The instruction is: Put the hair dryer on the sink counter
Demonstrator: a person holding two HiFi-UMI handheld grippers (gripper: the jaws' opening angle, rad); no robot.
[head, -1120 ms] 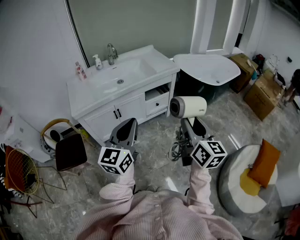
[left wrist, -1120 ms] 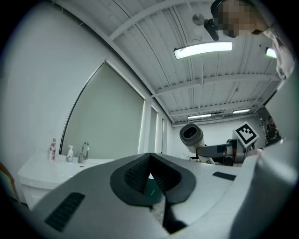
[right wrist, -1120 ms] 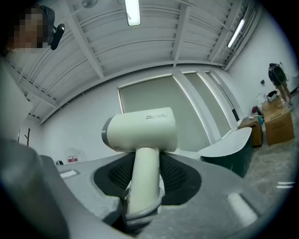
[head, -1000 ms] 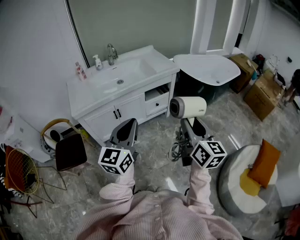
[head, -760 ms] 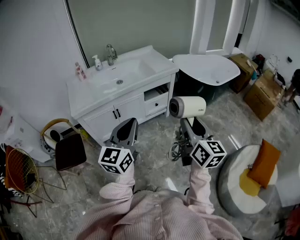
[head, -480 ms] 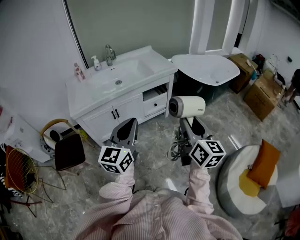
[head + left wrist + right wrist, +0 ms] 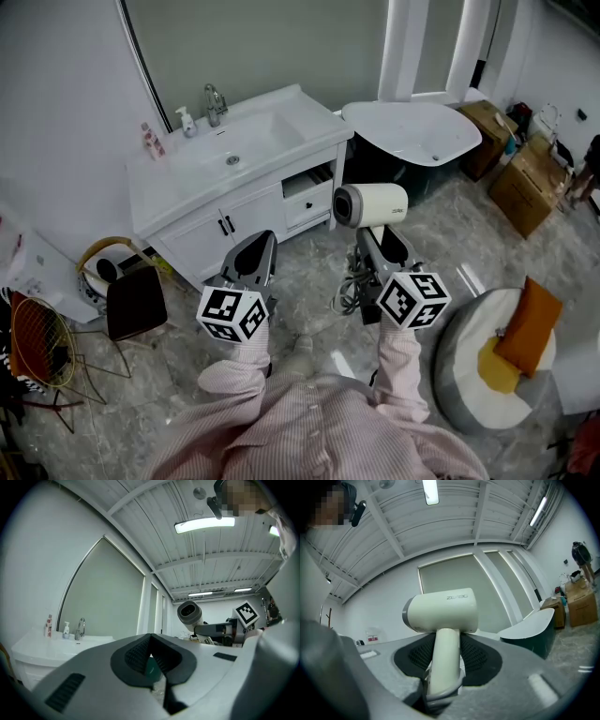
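Observation:
A white hair dryer (image 7: pixel 372 203) stands upright in the air with its barrel pointing left. My right gripper (image 7: pixel 379 247) is shut on its handle, and its grey cord (image 7: pixel 349 292) hangs bundled below. In the right gripper view the hair dryer (image 7: pixel 441 611) fills the middle, with its handle pinched between the black pads (image 7: pixel 476 657). The white sink counter (image 7: pixel 305 106) with basin and faucet (image 7: pixel 214 99) lies ahead and to the left. My left gripper (image 7: pixel 251 262) is shut with nothing in it, below the cabinet front. The left gripper view shows the counter (image 7: pixel 35 647) at left and the hair dryer (image 7: pixel 189 613) at right.
A soap bottle (image 7: pixel 185 120) and a small pink bottle (image 7: pixel 147 140) stand at the back of the counter. A white bathtub (image 7: pixel 412 131) sits right of the vanity. A dark chair (image 7: pixel 136 302) and baskets stand at left, a grey pouf (image 7: pixel 495 373) and cardboard boxes (image 7: pixel 528 180) at right.
Both grippers and the hair dryer have edged slightly forward toward the vanity. The right gripper's hold on the handle is unchanged, and the left stays shut.

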